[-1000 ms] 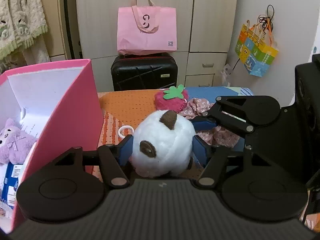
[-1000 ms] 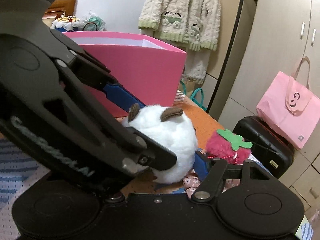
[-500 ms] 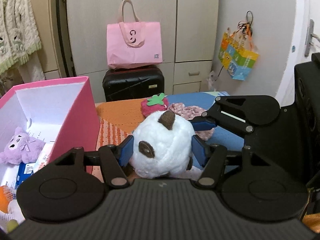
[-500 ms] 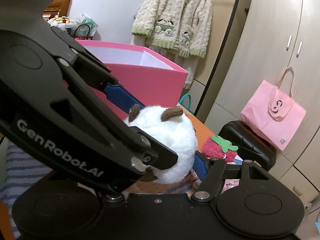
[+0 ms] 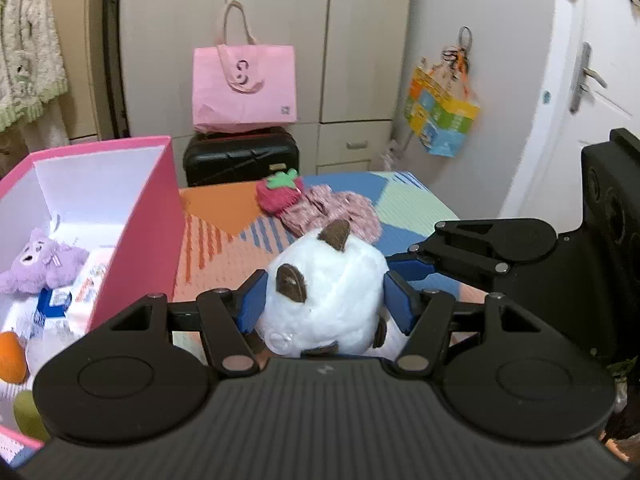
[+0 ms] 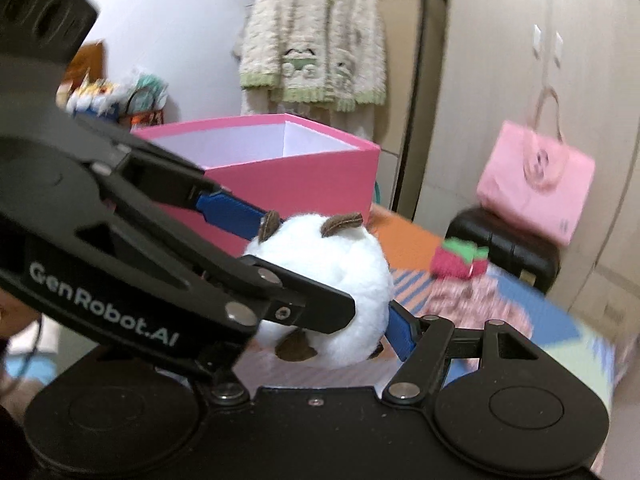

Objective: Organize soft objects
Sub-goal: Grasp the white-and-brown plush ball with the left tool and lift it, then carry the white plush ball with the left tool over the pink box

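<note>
A round white plush ball with brown ears (image 5: 326,292) is gripped by both grippers and held above the mat. My left gripper (image 5: 324,300) is shut on it from the sides. My right gripper (image 6: 336,280) is shut on it too; the ball shows in its view (image 6: 344,276) with the left gripper's arm crossing in front. The open pink box (image 5: 156,216) stands to the left with a purple plush (image 5: 40,262) and other items inside. It also shows in the right wrist view (image 6: 304,176). A red strawberry plush (image 5: 280,196) and a floral cloth (image 5: 336,212) lie on the mat.
A colourful mat (image 5: 400,200) covers the surface. A black suitcase (image 5: 240,156) with a pink tote bag (image 5: 244,84) on top stands behind it by the cupboards. A colourful bag (image 5: 440,120) hangs at right. A fluffy cardigan (image 6: 312,36) hangs behind the box.
Both grippers have lifted the white plush ball higher. More of the box's inside and of the mat shows now.
</note>
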`<state>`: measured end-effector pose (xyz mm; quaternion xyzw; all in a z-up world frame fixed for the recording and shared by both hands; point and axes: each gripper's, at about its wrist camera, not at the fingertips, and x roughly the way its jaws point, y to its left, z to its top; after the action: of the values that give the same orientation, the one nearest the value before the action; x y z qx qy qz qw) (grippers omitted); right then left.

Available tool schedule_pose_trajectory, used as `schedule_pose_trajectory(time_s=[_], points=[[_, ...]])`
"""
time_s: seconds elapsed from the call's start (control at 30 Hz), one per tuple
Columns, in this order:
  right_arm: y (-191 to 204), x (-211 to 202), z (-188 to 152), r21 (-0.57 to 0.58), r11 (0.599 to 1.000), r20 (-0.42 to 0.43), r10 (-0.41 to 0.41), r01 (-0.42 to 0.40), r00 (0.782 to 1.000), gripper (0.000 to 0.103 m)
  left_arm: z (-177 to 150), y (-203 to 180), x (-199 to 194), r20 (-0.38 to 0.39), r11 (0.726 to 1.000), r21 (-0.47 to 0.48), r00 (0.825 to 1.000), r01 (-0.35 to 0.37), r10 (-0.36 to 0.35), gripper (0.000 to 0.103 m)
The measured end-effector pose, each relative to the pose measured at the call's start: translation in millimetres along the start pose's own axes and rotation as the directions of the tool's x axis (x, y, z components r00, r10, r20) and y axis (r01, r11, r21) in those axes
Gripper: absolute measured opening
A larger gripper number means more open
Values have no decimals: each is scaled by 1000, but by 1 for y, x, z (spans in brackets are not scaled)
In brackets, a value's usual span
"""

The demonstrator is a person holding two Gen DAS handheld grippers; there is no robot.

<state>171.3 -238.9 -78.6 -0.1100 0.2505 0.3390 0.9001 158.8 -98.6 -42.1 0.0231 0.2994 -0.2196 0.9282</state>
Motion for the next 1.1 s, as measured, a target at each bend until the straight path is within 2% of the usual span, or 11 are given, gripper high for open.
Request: schedule_pose_trajectory(time_s=[0.23, 0.37, 0.5, 0.67, 0.87, 1.0, 1.1], points=[[18, -19, -15, 104, 995, -17, 6, -4, 1000, 74, -11, 1, -20, -45, 996, -36, 995, 82, -84, 62], [34, -33, -16, 99, 995, -30, 2, 1, 1000, 74, -13, 5, -36, -70, 988, -64, 987, 139, -143, 62], [50, -48, -7, 87, 996, -40, 7, -4, 999, 74, -14, 9, -59, -82, 982, -50, 979, 180, -184, 62], [66, -63, 7, 133, 989, -59, 65, -56, 996, 74, -13, 23, -89, -116, 973, -72, 967, 219, -226, 62], [92, -70, 27, 153, 982, -50, 119, -110, 992, 74, -9, 36, -127, -120, 977, -61, 971, 202, -208, 62], [104, -70, 45, 165, 975, -29, 158, -151, 987, 74, -4, 48, -150, -97, 982, -67, 978, 179, -185, 64], [115, -69, 61, 139, 978, -8, 155, -153, 988, 74, 1, 57, -163, -62, 986, -65, 986, 151, -155, 64]])
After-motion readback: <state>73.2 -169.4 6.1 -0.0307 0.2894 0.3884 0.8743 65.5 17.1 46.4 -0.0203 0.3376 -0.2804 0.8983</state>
